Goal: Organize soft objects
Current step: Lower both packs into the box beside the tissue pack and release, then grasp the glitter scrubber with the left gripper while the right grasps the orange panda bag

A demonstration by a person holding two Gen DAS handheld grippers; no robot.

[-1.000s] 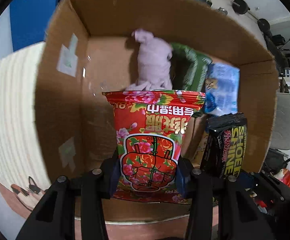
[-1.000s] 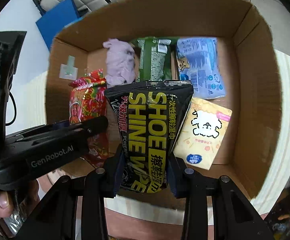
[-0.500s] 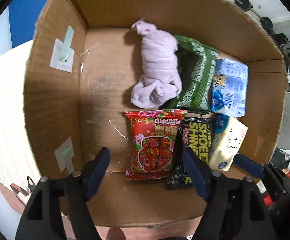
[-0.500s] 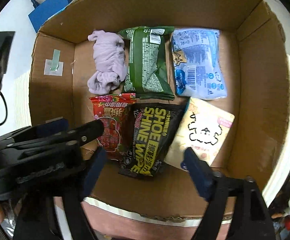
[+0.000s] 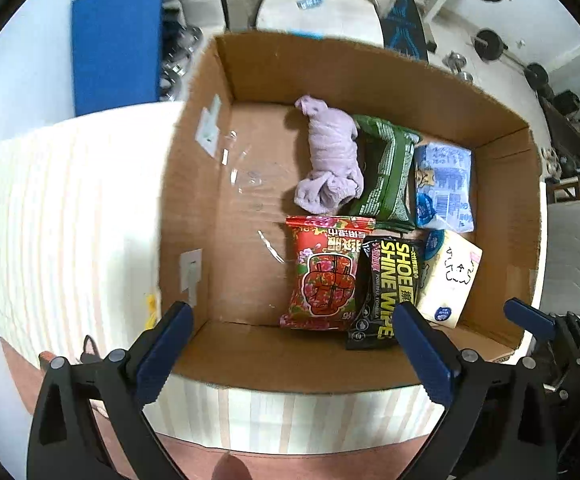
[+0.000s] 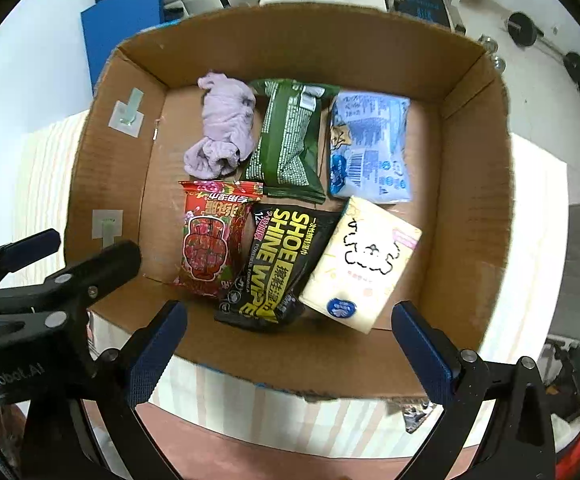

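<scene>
An open cardboard box (image 5: 194, 184) (image 6: 470, 200) holds several soft items in two rows. The far row has a rolled lilac cloth (image 5: 330, 164) (image 6: 222, 132), a green pack (image 5: 386, 172) (image 6: 290, 136) and a blue pack (image 5: 444, 184) (image 6: 368, 148). The near row has a red flowered pack (image 5: 324, 272) (image 6: 210, 240), a black shoe-shine wipes pack (image 5: 390, 284) (image 6: 278, 264) and a cream tissue pack (image 5: 450, 276) (image 6: 362, 264). My left gripper (image 5: 290, 360) is open and empty above the box's near wall. My right gripper (image 6: 290, 356) is open and empty there too.
The box stands on a pale striped table (image 5: 70, 220) (image 6: 530, 280). The box floor's left part (image 5: 246, 216) is bare cardboard. A blue panel (image 5: 114, 40) and a pale chair (image 5: 318, 8) stand beyond the box. The left gripper's body (image 6: 42, 300) shows at the right wrist view's left edge.
A second ago each gripper held a pack over the box: left the red one, right the black one. Both opened and released them into the near row, then pulled back.
</scene>
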